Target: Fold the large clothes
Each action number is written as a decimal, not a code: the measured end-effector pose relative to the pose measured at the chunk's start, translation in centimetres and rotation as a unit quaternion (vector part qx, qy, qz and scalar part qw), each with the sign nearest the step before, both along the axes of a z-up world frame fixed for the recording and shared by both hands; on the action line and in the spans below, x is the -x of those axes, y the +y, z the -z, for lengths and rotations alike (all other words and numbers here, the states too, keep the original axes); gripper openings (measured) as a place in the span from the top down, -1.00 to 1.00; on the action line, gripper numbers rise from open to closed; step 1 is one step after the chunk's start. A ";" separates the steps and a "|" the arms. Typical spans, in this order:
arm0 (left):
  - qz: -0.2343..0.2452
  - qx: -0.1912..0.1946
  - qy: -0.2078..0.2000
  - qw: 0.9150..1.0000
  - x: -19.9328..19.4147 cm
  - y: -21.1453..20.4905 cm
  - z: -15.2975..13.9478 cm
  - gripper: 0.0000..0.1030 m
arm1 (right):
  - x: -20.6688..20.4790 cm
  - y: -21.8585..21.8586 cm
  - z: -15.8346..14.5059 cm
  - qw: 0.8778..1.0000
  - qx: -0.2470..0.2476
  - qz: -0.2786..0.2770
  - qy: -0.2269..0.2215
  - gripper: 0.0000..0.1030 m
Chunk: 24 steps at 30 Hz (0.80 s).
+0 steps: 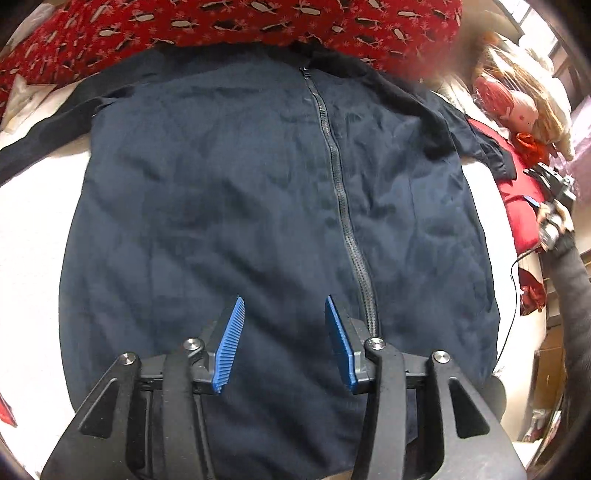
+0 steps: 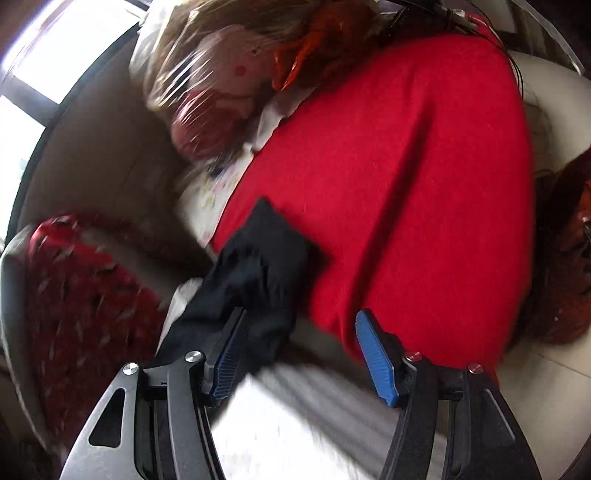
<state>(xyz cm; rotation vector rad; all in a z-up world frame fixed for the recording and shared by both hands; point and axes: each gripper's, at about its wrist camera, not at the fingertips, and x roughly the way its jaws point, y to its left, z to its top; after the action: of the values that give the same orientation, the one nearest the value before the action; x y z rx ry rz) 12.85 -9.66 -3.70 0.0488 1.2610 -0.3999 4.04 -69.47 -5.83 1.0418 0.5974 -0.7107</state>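
Your left gripper (image 1: 284, 306) hangs over the hem end of the navy jacket (image 1: 221, 192), its blue pads (image 1: 231, 347) spread apart with nothing between them. The jacket lies flat and front-up on the white sheet (image 1: 33, 229), filling the middle of the left wrist view, with its closed zipper (image 1: 334, 162) running from the collar at 12 o'clock down to the hem just right of your left tongs. One sleeve trails off toward 9 o'clock, the other toward 3 o'clock, where it reaches the red cushion (image 1: 517, 206). A red patterned blanket (image 1: 240, 22) lies bunched past the collar at 12 o'clock, and a plastic-wrapped doll (image 1: 517, 107) lies at about 2 o'clock. Your right gripper (image 1: 554, 206) shows small at 3 o'clock in that view. In the right wrist view, your right gripper (image 2: 301, 317) has its tongs wide apart, and the dark sleeve cuff (image 2: 258, 254) lies against the left-hand pad (image 2: 229, 354), resting partly on the red cushion (image 2: 406, 184); the frame is blurred, so you cannot tell whether the pad touches the cloth. The doll (image 2: 221, 81) sits at 11 o'clock there.
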 end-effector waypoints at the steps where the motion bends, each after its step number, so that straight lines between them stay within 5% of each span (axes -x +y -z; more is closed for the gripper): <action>1: 0.001 -0.002 0.000 1.000 -0.4 -0.3 0.1 0.15 | -1.1 -0.7 0.2 1.000 0.012 0.004 0.007 -0.25; 6: 0.005 -0.006 -0.016 1.000 -3.0 -1.5 -0.1 0.15 | -7.2 -1.8 2.8 0.991 0.098 -0.040 0.079 -0.32; 8: 0.003 -0.004 -0.022 1.000 -4.4 -1.8 -0.2 0.15 | -8.8 -0.4 2.1 0.979 0.146 -0.089 0.106 0.83; 11: -0.005 0.001 -0.033 0.999 -6.4 -2.0 -0.5 0.15 | -8.6 -0.4 0.1 0.977 0.159 -0.101 0.096 0.88; 14: -0.019 0.001 -0.047 0.999 -8.4 -1.7 -0.4 0.14 | -6.1 -1.9 -3.5 0.974 0.199 -0.055 0.091 0.88; 18: -0.041 0.010 -0.017 0.999 -10.1 -0.8 1.5 0.13 | -3.5 -5.1 -6.1 0.982 0.167 0.010 0.086 0.89; 24: -0.049 0.033 0.004 0.998 -10.2 0.6 2.0 0.13 | -4.7 -0.7 -8.5 0.985 0.155 -0.059 0.044 0.88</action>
<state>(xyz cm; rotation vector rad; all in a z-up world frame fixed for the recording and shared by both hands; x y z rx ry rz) 23.09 -9.09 -5.66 -0.0708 1.2516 -0.3582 8.73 -70.15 2.65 0.6844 0.5973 -0.7209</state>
